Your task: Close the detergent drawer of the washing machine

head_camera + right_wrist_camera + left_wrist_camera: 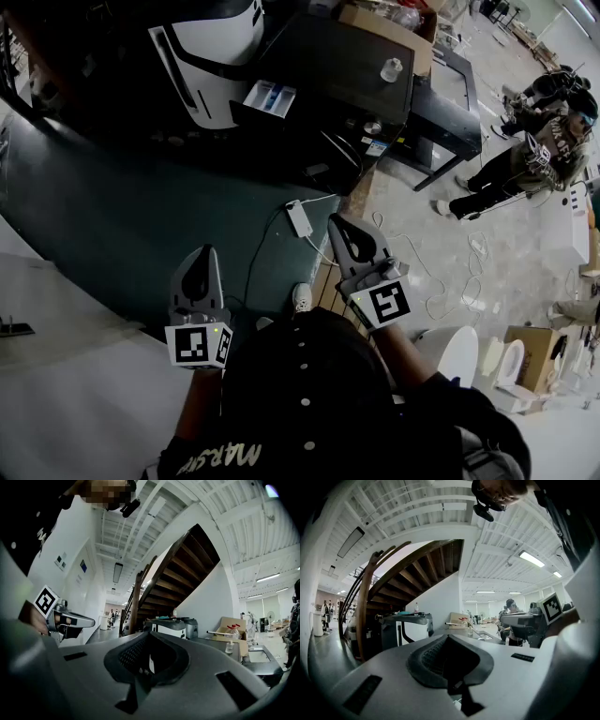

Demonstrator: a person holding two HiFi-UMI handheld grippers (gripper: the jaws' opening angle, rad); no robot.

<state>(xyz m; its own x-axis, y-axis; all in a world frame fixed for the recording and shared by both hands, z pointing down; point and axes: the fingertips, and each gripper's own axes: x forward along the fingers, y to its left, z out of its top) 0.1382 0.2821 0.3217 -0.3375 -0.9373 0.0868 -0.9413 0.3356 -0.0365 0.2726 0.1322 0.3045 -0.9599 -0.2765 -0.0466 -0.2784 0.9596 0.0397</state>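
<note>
The left hand-held gripper and right hand-held gripper, narrow and empty, are far from the open detergent drawer; an off-centre push may jam it.

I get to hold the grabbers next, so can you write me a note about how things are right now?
Left gripper: shut, empty, held level close to the body.
Right gripper: shut, empty, level beside the left one.
Job's things: the washing machine stands well ahead of both grippers; its detergent drawer sticks out open from the front.
Done: nothing yet; neither gripper touches the drawer.
Left: go up to the machine and probably push the drawer in flush with a shut gripper.
</note>
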